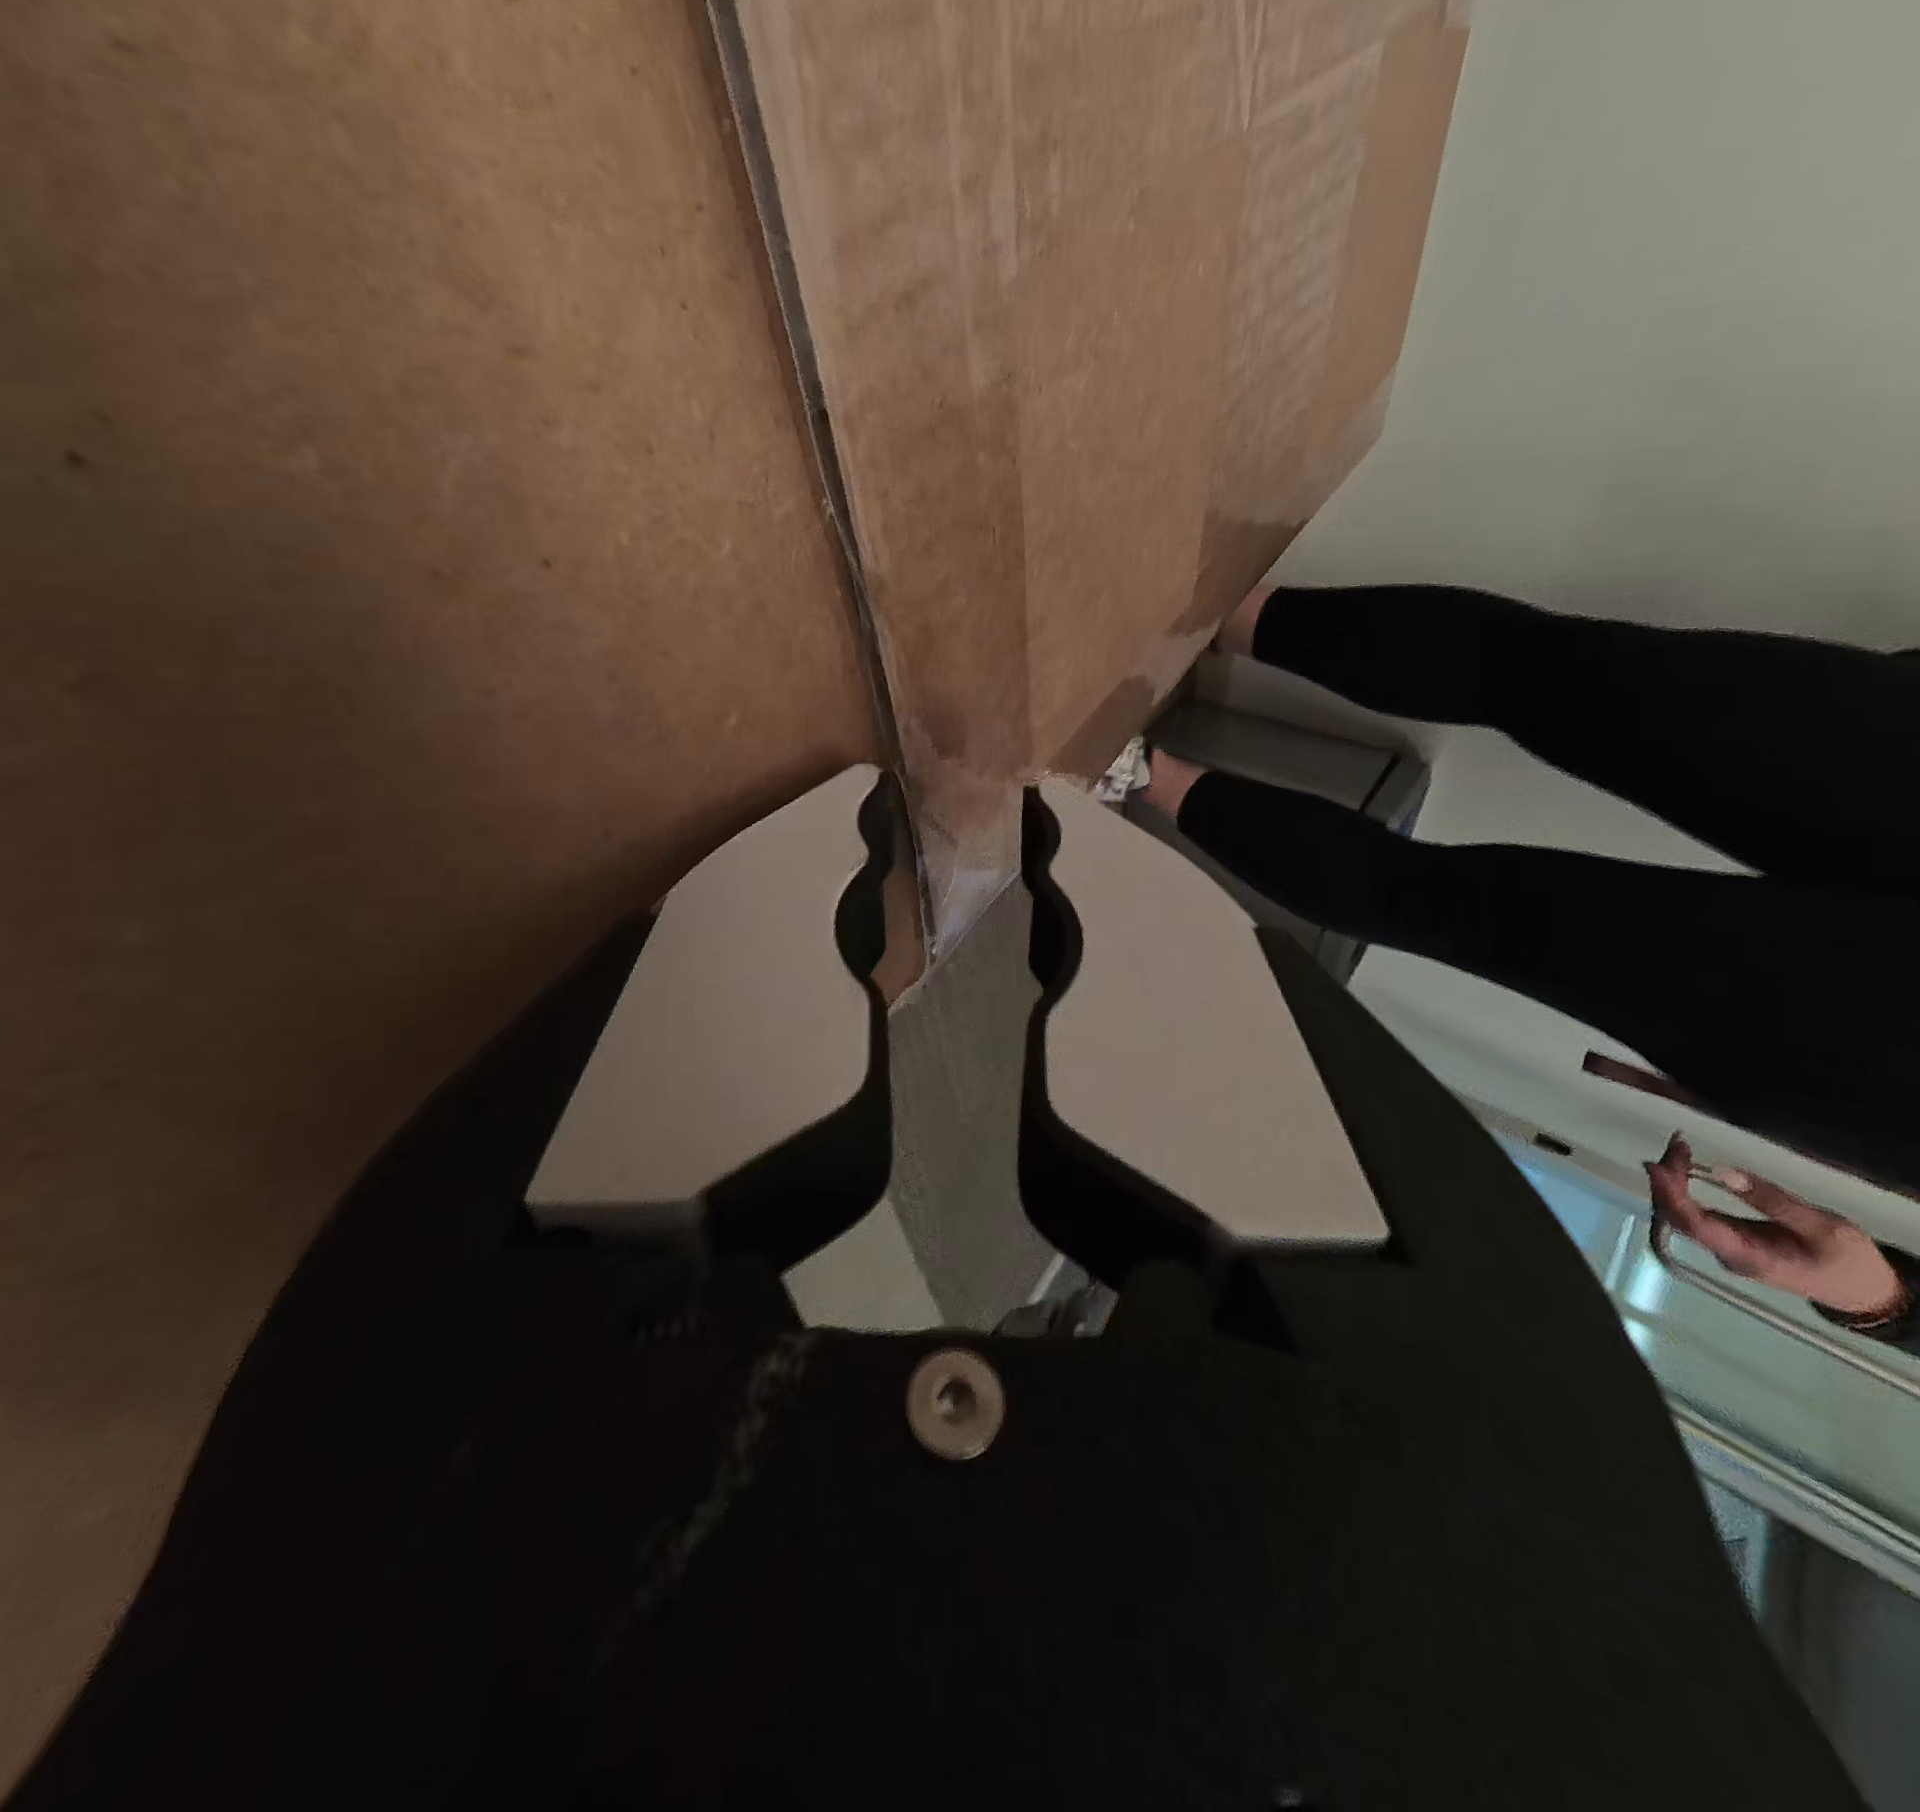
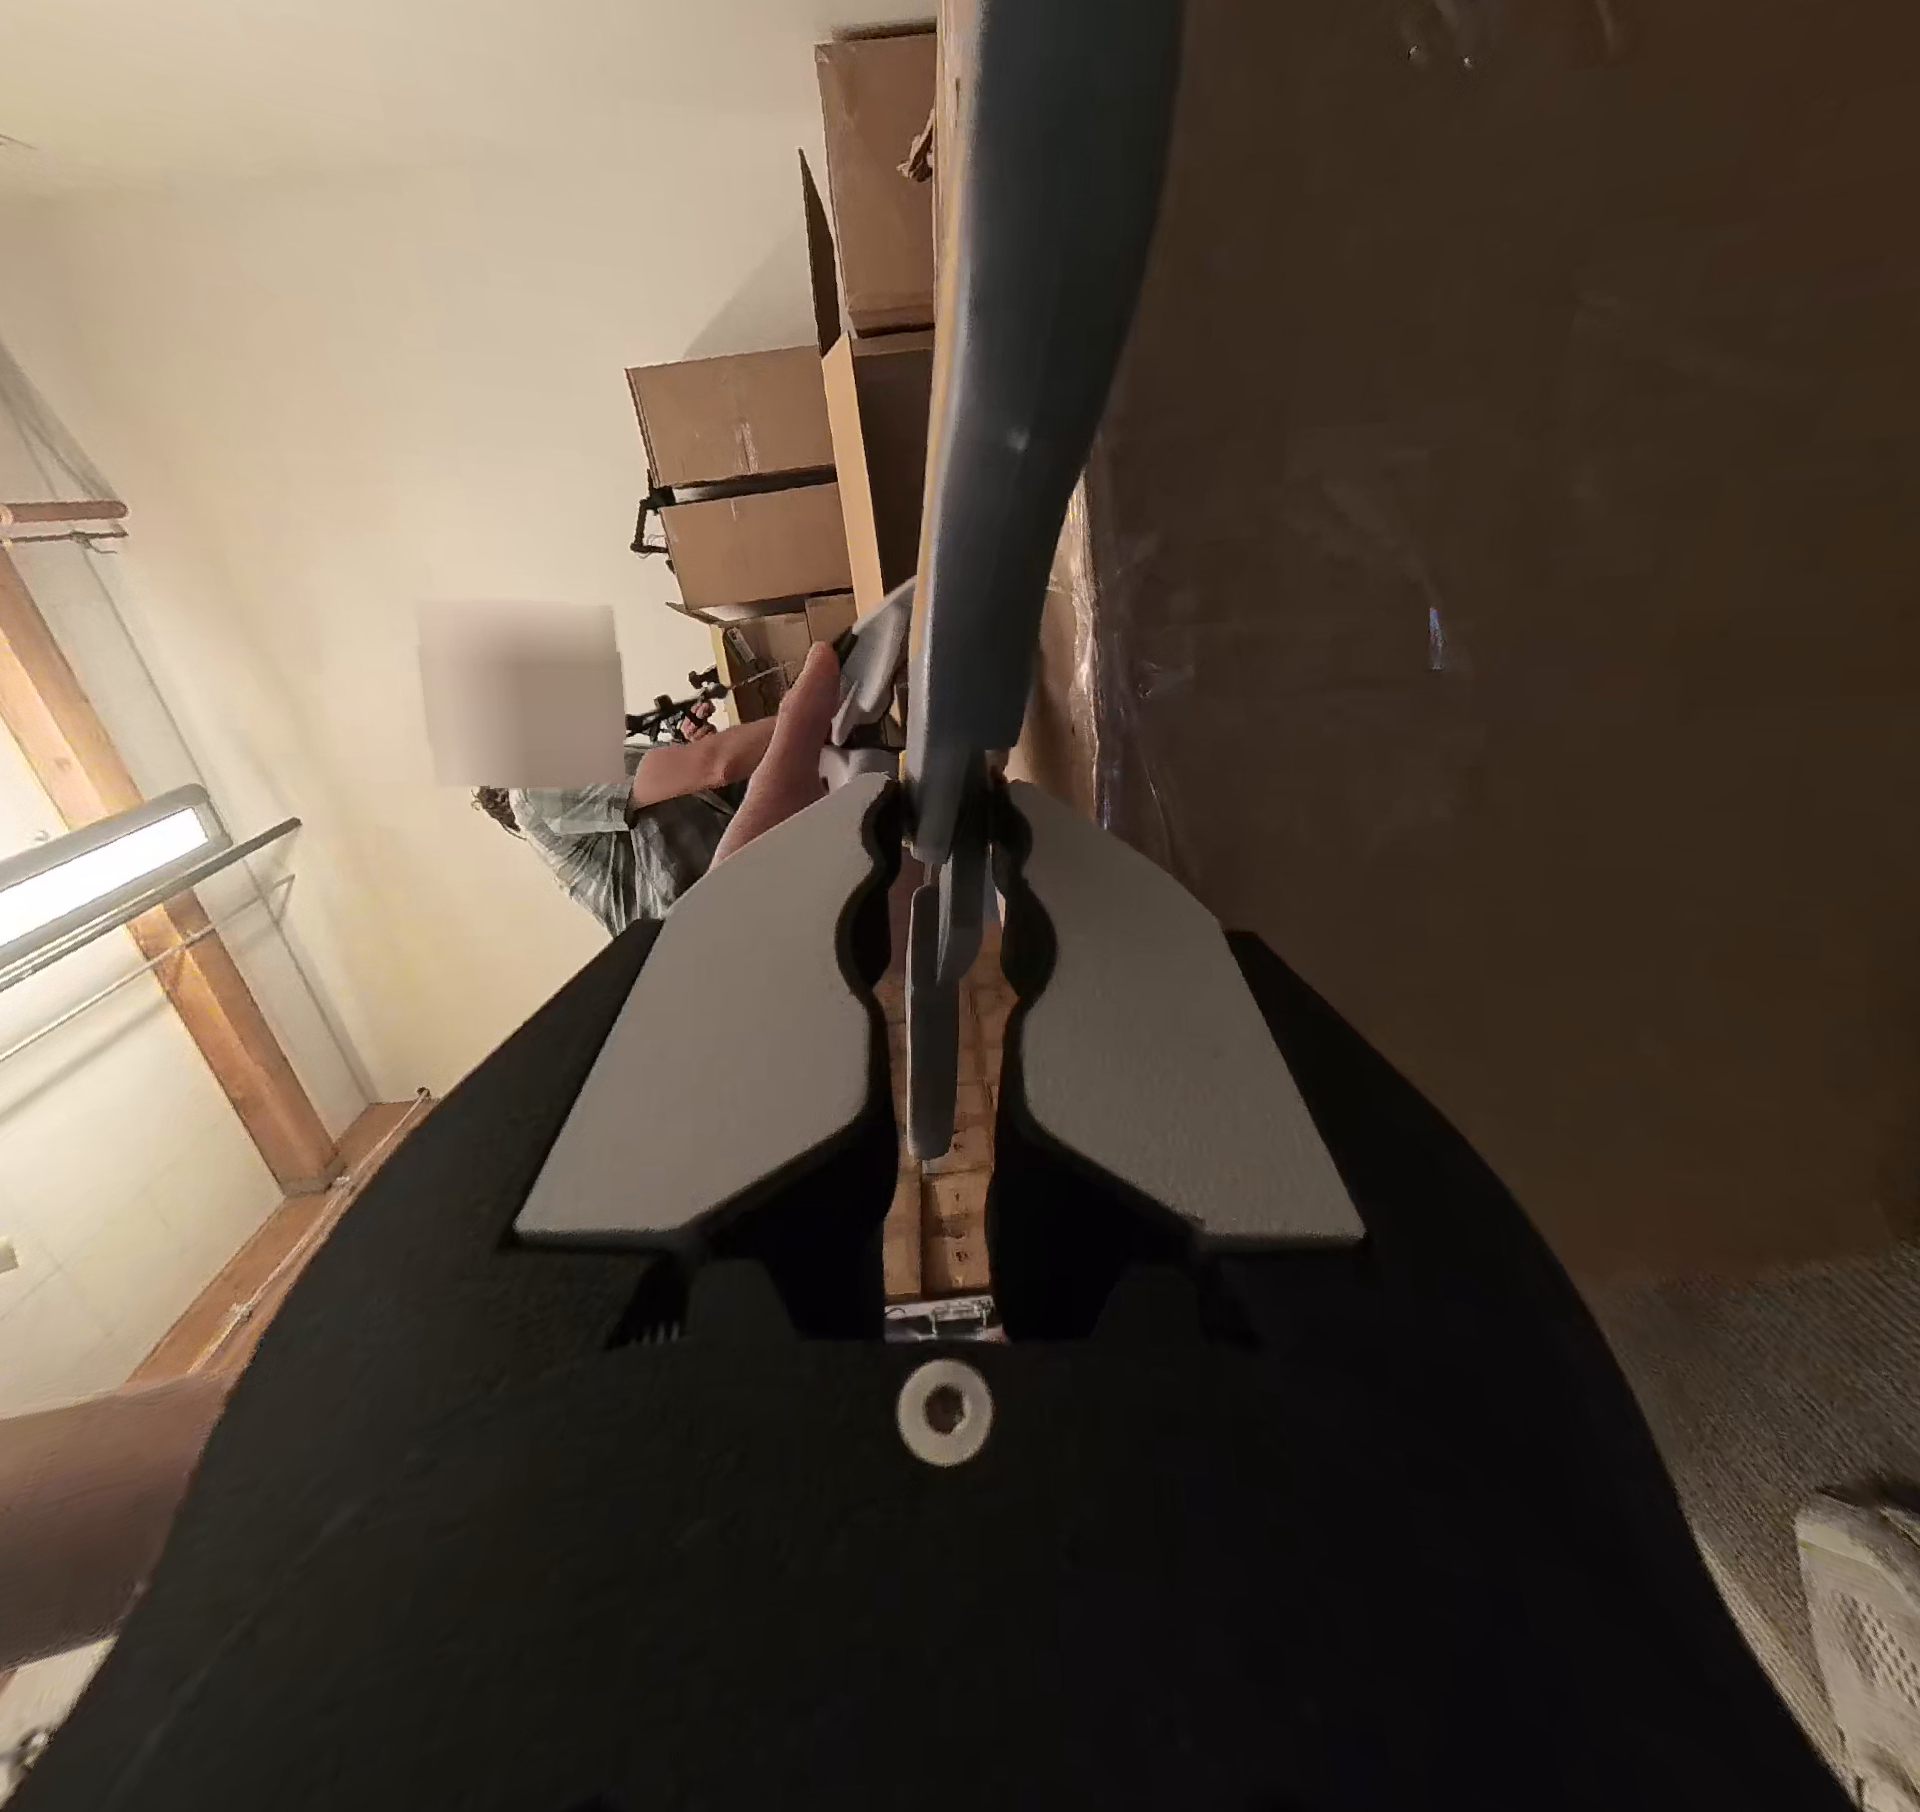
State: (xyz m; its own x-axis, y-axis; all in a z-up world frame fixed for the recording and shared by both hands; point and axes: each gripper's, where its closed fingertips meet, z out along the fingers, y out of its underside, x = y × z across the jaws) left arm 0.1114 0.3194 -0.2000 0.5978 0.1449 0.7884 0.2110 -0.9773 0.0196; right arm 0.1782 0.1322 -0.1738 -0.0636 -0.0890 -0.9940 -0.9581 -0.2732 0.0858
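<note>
My left gripper (image 1: 951, 801) is shut on the bottom corner of a brown cardboard box (image 1: 364, 432), right where a flap covered in brown tape (image 1: 1091, 308) meets the plain panel along a seam. The box fills the upper left of the left wrist view. My right gripper (image 2: 945, 801) is shut on a long, curved grey-blue strip-like object (image 2: 1049, 308). It runs up out of the frame along a large dark brown box (image 2: 1507, 515). Its lighter grey end (image 2: 928, 1024) hangs between the fingers. What the object is cannot be told.
A person's black-clad limbs (image 1: 1558, 775) and a hand (image 1: 1756, 1232) are at the right of the left wrist view. In the right wrist view another person (image 2: 613, 837) stands beyond my gripper by stacked cardboard boxes (image 2: 738, 474). A wooden post (image 2: 156, 879) and a light fixture (image 2: 104, 869) are at the left. Tip to tip, the grippers are about 20 cm apart.
</note>
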